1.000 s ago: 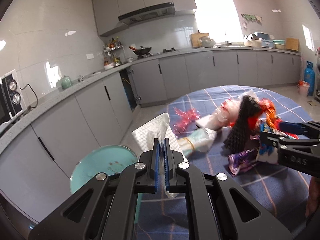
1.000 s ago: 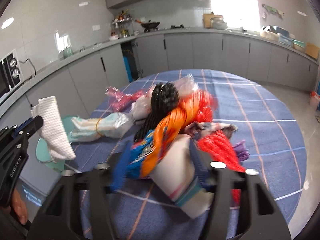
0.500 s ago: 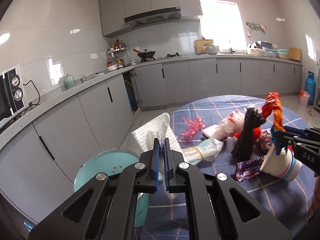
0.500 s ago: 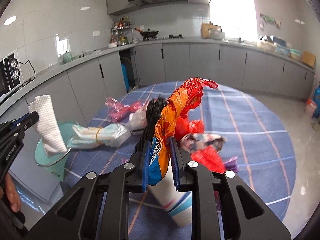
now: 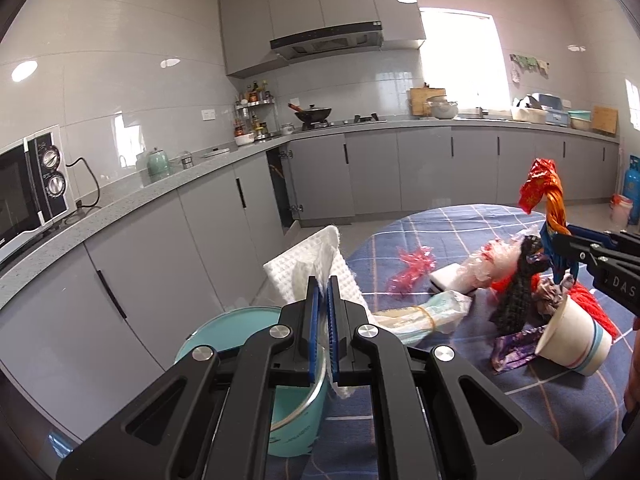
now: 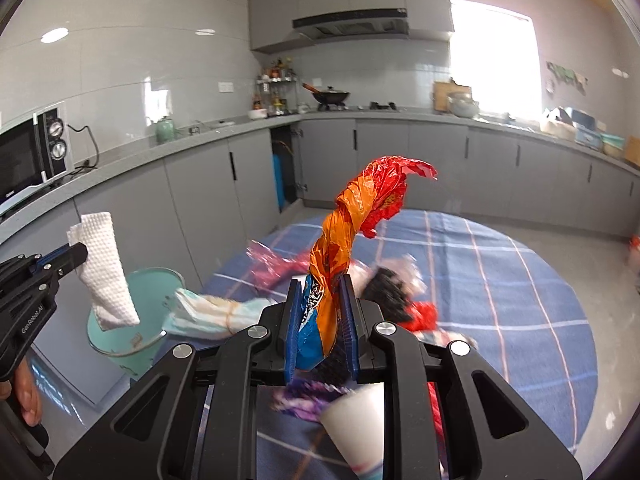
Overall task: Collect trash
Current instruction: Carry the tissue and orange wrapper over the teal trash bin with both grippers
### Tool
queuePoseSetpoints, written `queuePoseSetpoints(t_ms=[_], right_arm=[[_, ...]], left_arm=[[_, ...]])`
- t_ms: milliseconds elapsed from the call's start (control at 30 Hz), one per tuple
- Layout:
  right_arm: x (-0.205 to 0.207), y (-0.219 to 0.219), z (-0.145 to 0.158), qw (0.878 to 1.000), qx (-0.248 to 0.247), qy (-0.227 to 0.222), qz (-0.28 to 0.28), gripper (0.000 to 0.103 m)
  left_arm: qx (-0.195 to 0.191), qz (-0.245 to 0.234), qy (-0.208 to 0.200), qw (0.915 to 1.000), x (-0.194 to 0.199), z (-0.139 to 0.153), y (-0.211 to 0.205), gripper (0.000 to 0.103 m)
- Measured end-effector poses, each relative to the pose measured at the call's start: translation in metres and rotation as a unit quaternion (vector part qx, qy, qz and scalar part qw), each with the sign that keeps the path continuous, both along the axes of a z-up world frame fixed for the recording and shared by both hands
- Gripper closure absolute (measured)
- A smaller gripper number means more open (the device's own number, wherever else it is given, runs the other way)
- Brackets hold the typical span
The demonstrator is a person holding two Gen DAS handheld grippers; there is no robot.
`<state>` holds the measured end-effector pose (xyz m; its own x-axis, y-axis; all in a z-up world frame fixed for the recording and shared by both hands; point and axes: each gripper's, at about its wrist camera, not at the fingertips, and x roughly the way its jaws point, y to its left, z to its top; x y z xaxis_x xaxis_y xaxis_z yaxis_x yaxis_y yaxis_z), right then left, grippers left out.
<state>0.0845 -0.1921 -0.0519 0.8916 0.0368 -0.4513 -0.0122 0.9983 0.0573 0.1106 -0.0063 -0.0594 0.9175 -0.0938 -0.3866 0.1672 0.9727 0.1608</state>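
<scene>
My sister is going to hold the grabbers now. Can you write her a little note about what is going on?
Left gripper: shut on a white paper towel, held above the teal bin beside the table.
Right gripper: shut on an orange snack wrapper, lifted off the trash pile.
Done: both pieces picked up; neither is in the bin yet.
Left on the table: paper cup, purple wrapper, pink wrapper, black netting, rubber-banded plastic bag and more.
</scene>
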Motion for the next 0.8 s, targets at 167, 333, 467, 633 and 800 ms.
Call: queuePoseSetpoints(t_ms=[167,333,467,633,800], right_arm=[[0.019,0.017,0.005,1.000,0.000,-0.009,0.029,0.083],[0.036,0.039,0.005,0.998,0.000,-0.007,0.064,0.083],[0.048,0.055,0.004,0.996,0.003,-0.003,0.086,0.083],[0.062,0.073,0.001,0.994,0.004,-0.001,0.108,0.083],[0.074,0.092,0.001,0.992,0.006,-0.006,0.129,0.083]], left_arm=[[0.000,0.022,-0.005,0.9997,0.004,0.004,0.016,0.098],[0.000,0.049,-0.010,0.9987,0.010,0.010,0.035,0.098],[-0.002,0.070,-0.010,0.9975,0.014,0.012,0.053,0.098],[0.001,0.081,-0.011,0.9967,0.016,0.013,0.068,0.098],[0.004,0.095,-0.004,0.9955,0.023,0.010,0.080,0.098]])
